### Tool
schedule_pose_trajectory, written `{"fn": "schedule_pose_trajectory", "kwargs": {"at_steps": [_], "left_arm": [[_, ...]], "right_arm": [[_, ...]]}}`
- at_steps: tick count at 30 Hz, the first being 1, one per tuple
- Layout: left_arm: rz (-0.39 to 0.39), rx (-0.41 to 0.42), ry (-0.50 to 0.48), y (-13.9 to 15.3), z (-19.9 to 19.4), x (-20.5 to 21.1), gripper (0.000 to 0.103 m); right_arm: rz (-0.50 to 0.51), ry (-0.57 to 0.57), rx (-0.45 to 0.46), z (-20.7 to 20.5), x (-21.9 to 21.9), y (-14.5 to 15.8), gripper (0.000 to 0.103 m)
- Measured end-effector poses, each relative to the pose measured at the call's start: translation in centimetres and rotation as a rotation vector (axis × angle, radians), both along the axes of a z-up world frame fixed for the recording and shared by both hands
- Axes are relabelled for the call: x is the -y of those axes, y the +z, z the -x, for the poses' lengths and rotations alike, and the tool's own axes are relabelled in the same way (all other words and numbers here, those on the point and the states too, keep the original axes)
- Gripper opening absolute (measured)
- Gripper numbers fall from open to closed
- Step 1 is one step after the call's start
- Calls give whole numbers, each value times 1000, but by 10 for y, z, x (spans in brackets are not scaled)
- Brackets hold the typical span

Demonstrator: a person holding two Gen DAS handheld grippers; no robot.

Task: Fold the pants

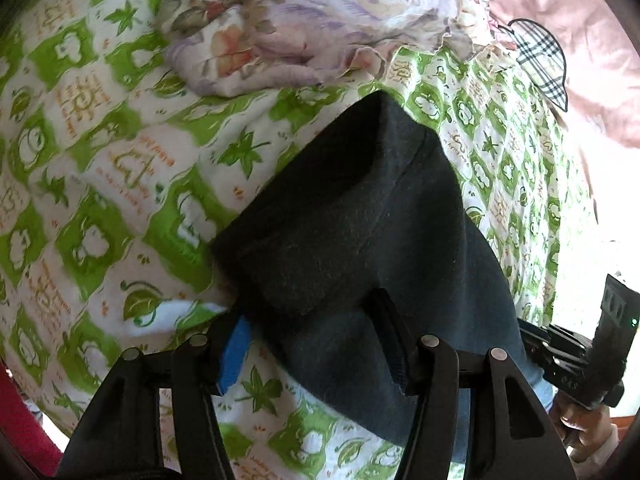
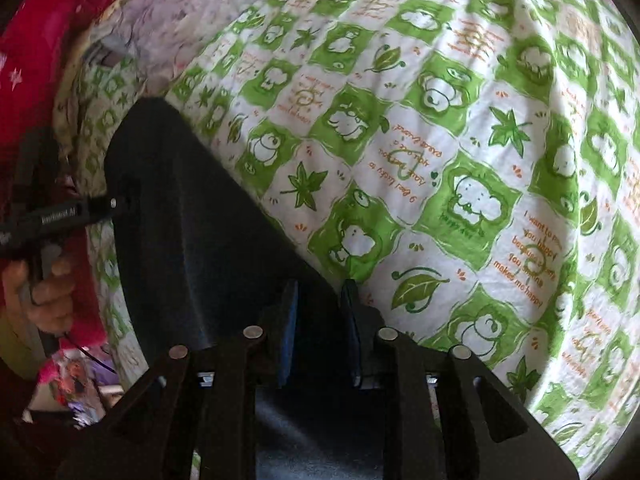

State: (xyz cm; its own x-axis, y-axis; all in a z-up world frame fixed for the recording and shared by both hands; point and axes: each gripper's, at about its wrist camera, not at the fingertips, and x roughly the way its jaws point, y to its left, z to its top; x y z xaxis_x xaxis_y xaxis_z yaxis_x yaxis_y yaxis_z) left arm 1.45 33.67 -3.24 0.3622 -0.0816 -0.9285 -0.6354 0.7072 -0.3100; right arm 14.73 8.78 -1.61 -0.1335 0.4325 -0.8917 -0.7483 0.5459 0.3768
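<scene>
Left gripper (image 1: 316,344): its two black fingers are spread wide; the pants' dark cloth lies between them and drapes over the right-hand finger, while the blue pad (image 1: 234,356) of the other finger stands clear of the cloth, so the jaws are parted, not pinching.
Right gripper (image 2: 320,320): its blue-padded fingers sit either side of a strip of dark cloth with a gap showing; whether the pads press the cloth cannot be told.
Pants (image 1: 360,216): dark, near black, bunched and folded over; they run forward and up from the left gripper's fingers, with a rounded fold at the far end. In the right wrist view the same cloth (image 2: 192,216) stretches ahead and to the left of the fingers.
Bedsheet (image 1: 100,184): white with green squares, leaves and orange writing, lying under the pants and ahead of both tools.
Floral quilt (image 1: 304,20): pale, crumpled, beyond the pants' far end.
Pink fabric (image 1: 580,20): far right of the left gripper, carrying a plaid heart patch (image 1: 540,60).
Person's hand (image 2: 44,292): left of the right gripper, around the other tool's handle.
</scene>
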Motion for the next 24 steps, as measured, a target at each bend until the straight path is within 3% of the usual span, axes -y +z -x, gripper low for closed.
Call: {"fn": "schedule_pose_trajectory", "kwargs": {"at_steps": [2,4,9,12,20,24], "left_arm": [[-7,36,-19,4,0,1,28],[3,70,-37,12,3,0,20],[42,261,-62,59,29,-2,15],[12,334,-103,79,37,3,16],[-134,254,-196,63,8,5,16],[-183,187,-237,39,-11,-2,16]], "right_arm": [[12,18,73,9,-4,8,12],[-18,-2,127,15,1,26,10],[-167,-165,203,16,37,81,8],[-177,-187,256,15,42,84,8],[-94,-207,318,7,6,48,8],[-24,-172,372,9,-9,34,8]]}}
